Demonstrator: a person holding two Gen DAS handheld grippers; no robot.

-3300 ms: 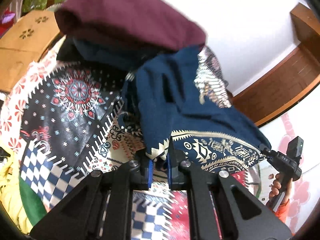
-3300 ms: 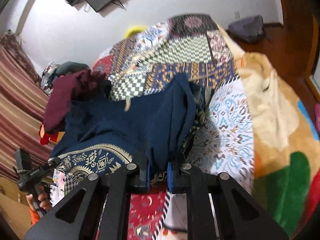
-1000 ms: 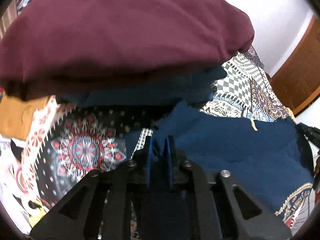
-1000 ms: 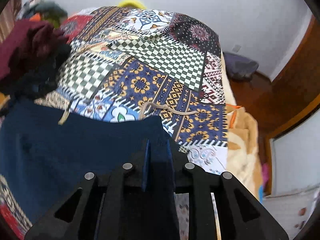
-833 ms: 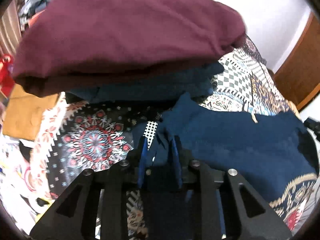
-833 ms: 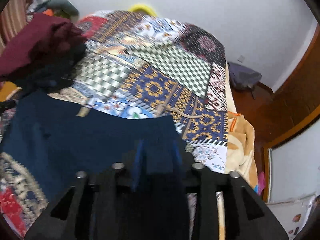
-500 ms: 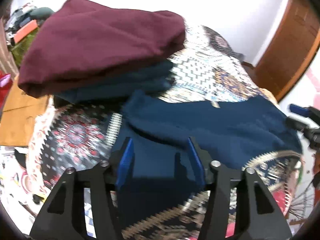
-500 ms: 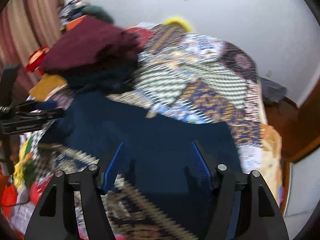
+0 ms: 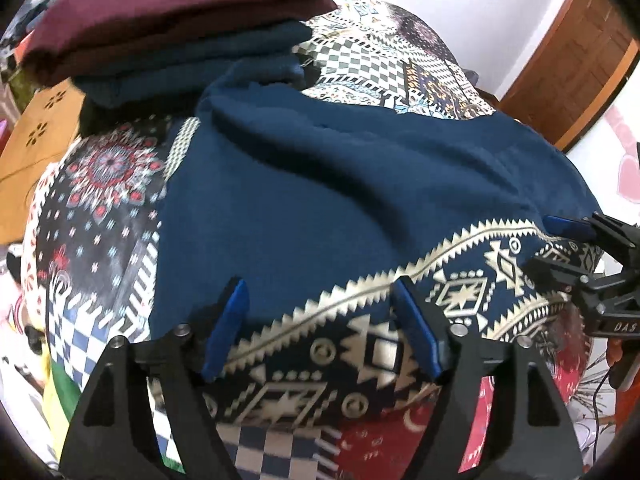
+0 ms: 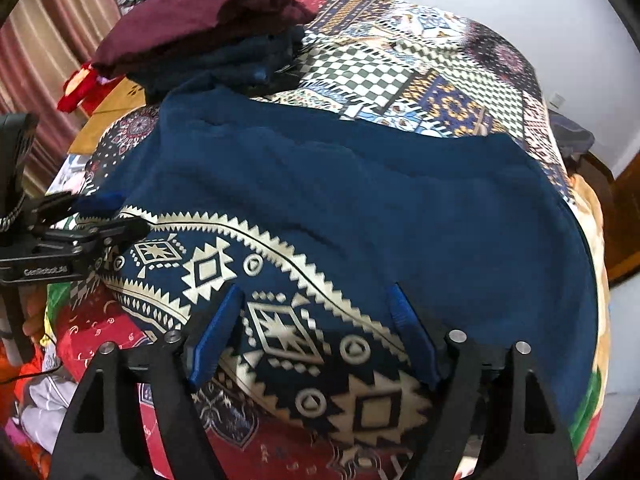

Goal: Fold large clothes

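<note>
navy cloth with a cream geometric border, the garment lies spread on the patchwork bedspread, one fold laid over. left gripper and right gripper hover above its near edge, jaws wide apart, grasping nothing. at far left sits a folded stack, maroon on top. judging by its breadth, more folds remain.

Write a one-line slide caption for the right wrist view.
Open right gripper above the navy patterned garment spread on the patchwork bedspread.
</note>
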